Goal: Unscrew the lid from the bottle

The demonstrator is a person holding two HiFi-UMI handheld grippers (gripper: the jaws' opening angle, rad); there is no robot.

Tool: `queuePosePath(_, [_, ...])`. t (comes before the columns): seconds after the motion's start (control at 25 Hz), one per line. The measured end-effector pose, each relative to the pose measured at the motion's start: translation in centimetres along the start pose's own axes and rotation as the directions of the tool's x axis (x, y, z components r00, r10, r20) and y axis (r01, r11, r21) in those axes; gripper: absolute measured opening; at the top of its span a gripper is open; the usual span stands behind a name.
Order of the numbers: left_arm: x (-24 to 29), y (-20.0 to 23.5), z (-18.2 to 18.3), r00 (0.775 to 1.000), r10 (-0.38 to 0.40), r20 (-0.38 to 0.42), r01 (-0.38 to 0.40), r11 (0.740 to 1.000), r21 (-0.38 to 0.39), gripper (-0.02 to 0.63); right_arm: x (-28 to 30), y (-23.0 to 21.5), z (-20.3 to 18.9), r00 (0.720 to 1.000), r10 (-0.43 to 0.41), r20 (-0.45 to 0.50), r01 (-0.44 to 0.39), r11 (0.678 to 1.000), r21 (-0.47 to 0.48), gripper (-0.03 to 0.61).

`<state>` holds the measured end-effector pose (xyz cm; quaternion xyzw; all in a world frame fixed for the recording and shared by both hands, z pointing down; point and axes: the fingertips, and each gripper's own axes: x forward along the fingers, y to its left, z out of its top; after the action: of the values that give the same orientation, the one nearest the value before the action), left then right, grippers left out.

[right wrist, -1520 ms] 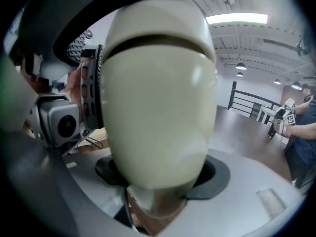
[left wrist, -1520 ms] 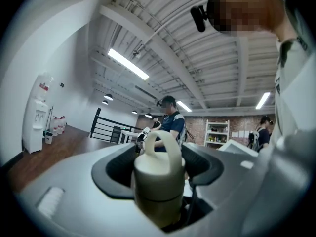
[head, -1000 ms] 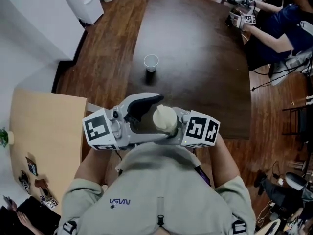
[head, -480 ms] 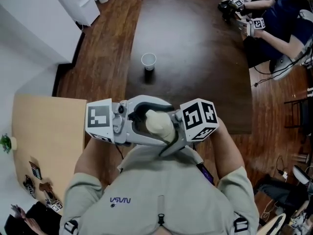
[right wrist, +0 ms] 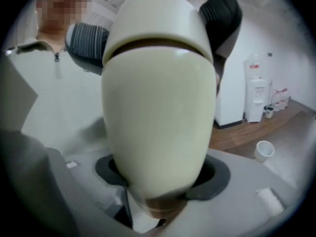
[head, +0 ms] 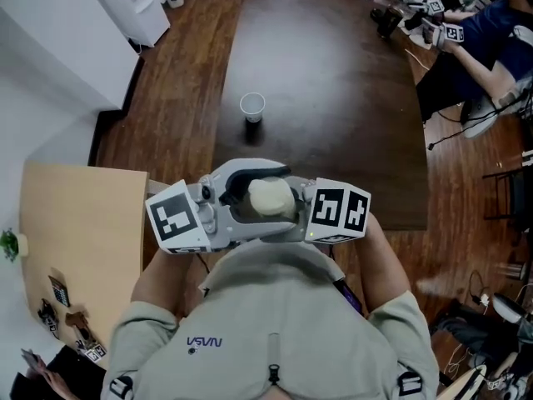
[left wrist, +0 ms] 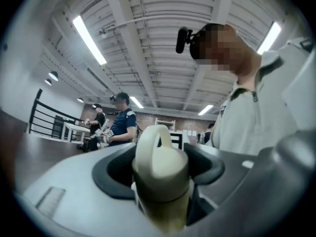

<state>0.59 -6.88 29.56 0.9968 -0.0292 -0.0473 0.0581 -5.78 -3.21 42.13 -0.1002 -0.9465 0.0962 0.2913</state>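
A cream bottle (head: 271, 198) is held in the air close to the person's chest. My right gripper (right wrist: 160, 181) is shut on its lower body (right wrist: 158, 132), which fills the right gripper view. The rounded cream lid (left wrist: 160, 157) with its loop handle sits between the dark pads (left wrist: 111, 174) of my left gripper (left wrist: 160, 169). That gripper's jaws are closing around the lid, with thin dark gaps still showing on both sides. In the head view my left gripper (head: 250, 192) curves over the bottle top from the left, and the right gripper (head: 293, 211) comes in from the right.
A white paper cup (head: 252, 105) stands on the dark table (head: 333, 98) ahead, also seen in the right gripper view (right wrist: 264, 151). Another person (head: 466, 40) works with grippers at the table's far right. A light wooden table (head: 75, 223) is to the left.
The bottle has shifted a little and turned. My left gripper has come round the lid and its jaws have narrowed. The right gripper keeps its hold.
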Motion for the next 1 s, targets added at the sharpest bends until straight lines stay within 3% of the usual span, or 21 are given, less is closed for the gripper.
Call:
queuePosePath(0.08, [0.4, 1.0, 0.0, 0.993, 0.121, -0.02, -0.12, 0.992, 0.036, 0.311, -0.2, -2.5, -0.1, 0.981, -0.192, 0.005, 0.191, 0.981, 0.005, 0.301])
queuePosePath(0.12, [0.5, 1.7, 0.0, 0.982, 0.189, -0.023, -0.187, 0.981, 0.057, 0.311, -0.3, -3.8, -0.1, 0.958, -0.288, 0.008, 0.288, 0.958, 0.016, 0.301])
queuePosePath(0.2, [0.3, 3.0, 0.0, 0.942, 0.333, -0.023, -0.33, 0.94, 0.091, 0.311, -0.9, -6.2, -0.1, 0.879, -0.477, 0.005, 0.477, 0.878, 0.043, 0.301])
queuePosePath(0.28, [0.2, 4.1, -0.1, 0.886, 0.463, -0.026, -0.457, 0.881, 0.123, 0.311, -1.8, -8.2, -0.4, 0.771, -0.636, -0.016, 0.636, 0.77, 0.059, 0.301])
queuePosePath(0.36, [0.3, 4.8, -0.3, 0.832, 0.555, -0.028, -0.546, 0.826, 0.141, 0.31, -2.6, -9.4, -0.7, 0.678, -0.734, -0.034, 0.734, 0.675, 0.072, 0.301])
queuePosePath(0.4, [0.3, 5.0, -0.5, 0.811, 0.584, -0.027, -0.575, 0.806, 0.139, 0.31, -2.8, -9.7, -0.9, 0.649, -0.76, -0.039, 0.76, 0.645, 0.079, 0.301])
queuePosePath(0.48, [0.3, 5.1, -0.7, 0.79, 0.612, -0.023, -0.606, 0.787, 0.116, 0.31, -2.9, -9.8, -1.3, 0.63, -0.775, -0.046, 0.776, 0.625, 0.089, 0.301])
queuePosePath(0.6, [0.5, 5.1, -1.0, 0.794, 0.607, -0.031, -0.602, 0.793, 0.096, 0.311, -2.8, -9.5, -1.7, 0.653, -0.755, -0.055, 0.757, 0.647, 0.092, 0.301])
queuePosePath(0.72, [1.1, 4.8, -0.6, 0.831, 0.556, -0.02, -0.554, 0.83, 0.07, 0.311, -2.8, -9.0, -1.6, 0.701, -0.712, -0.045, 0.712, 0.695, 0.098, 0.301])
queuePosePath(0.88, [0.7, 3.3, -0.5, 0.933, 0.361, -0.002, -0.361, 0.932, -0.016, 0.377, -2.0, -6.9, -0.3, 0.829, -0.559, 0.013, 0.556, 0.826, 0.096, 0.301])
queuePosePath(1.0, [-0.3, 1.4, 0.2, 0.985, 0.171, 0.038, -0.169, 0.985, -0.046, 0.377, -0.9, -3.4, 0.5, 0.945, -0.326, 0.038, 0.325, 0.945, 0.033, 0.301])
